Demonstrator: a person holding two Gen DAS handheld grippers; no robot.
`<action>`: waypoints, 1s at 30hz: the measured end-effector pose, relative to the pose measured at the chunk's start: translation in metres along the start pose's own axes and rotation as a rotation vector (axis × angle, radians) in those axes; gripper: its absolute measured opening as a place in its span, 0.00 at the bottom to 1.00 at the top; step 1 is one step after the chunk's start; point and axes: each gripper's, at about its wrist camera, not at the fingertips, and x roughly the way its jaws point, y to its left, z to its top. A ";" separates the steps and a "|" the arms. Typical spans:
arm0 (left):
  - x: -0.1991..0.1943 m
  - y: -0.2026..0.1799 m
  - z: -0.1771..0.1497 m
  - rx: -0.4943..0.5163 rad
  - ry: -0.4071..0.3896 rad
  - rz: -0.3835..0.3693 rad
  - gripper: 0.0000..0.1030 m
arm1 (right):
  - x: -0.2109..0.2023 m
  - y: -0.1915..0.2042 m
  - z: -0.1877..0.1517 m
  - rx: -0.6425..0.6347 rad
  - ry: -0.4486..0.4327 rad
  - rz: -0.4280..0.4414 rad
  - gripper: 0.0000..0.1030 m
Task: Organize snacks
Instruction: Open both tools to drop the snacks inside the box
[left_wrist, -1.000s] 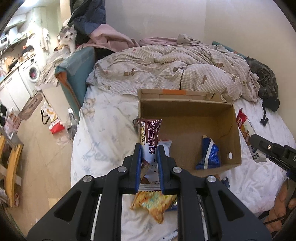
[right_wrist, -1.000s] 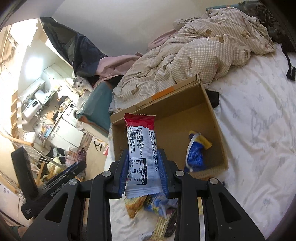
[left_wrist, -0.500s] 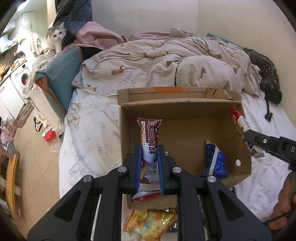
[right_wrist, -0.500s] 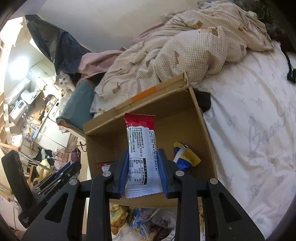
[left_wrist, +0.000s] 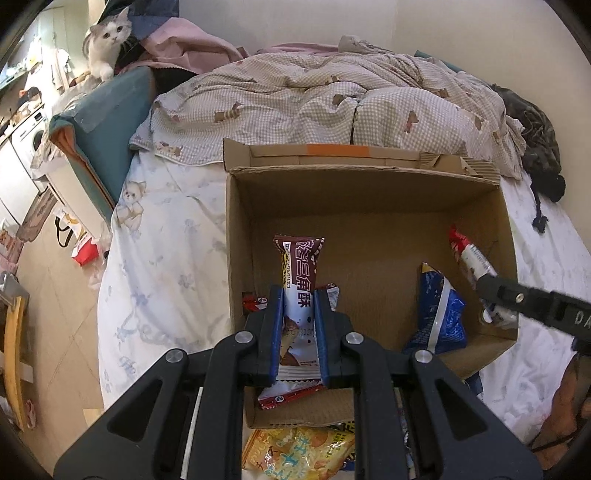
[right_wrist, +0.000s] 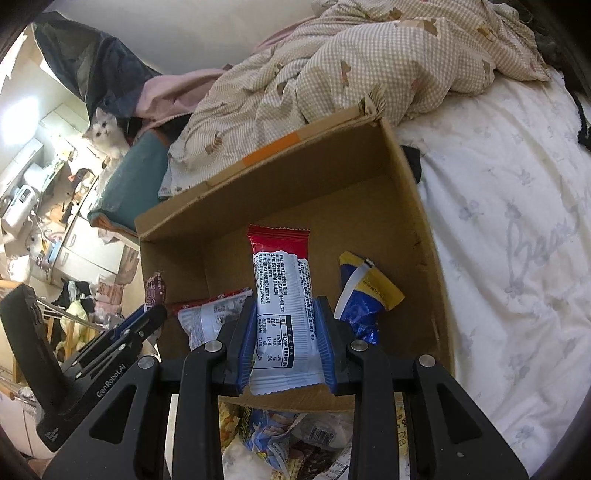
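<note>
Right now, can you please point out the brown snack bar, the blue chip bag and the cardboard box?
brown snack bar (left_wrist: 300, 271), left wrist view, on its printed upper half.
blue chip bag (left_wrist: 436, 314), left wrist view, on its front face.
cardboard box (left_wrist: 362, 201), left wrist view, on its far inner wall.

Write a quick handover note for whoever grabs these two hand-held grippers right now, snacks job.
Left hand-held gripper: shut on a brown-topped snack bar, over the cardboard box.
Right hand-held gripper: shut on a red-topped white snack pack, also over the box.
Done: a blue chip bag and a red-and-white packet already lie in the box.
Left: release both held snacks into the box, then fetch the loose packets heaped in front of the box.
</note>
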 end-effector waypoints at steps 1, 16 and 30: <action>0.000 0.000 0.000 -0.002 0.001 -0.001 0.13 | 0.002 0.001 -0.001 -0.004 0.006 -0.001 0.31; 0.002 0.003 0.001 -0.021 0.015 0.007 0.49 | 0.008 -0.002 -0.002 0.014 0.032 -0.014 0.34; -0.009 0.011 0.003 -0.088 -0.022 -0.028 0.82 | 0.004 -0.007 0.000 0.053 0.016 0.018 0.51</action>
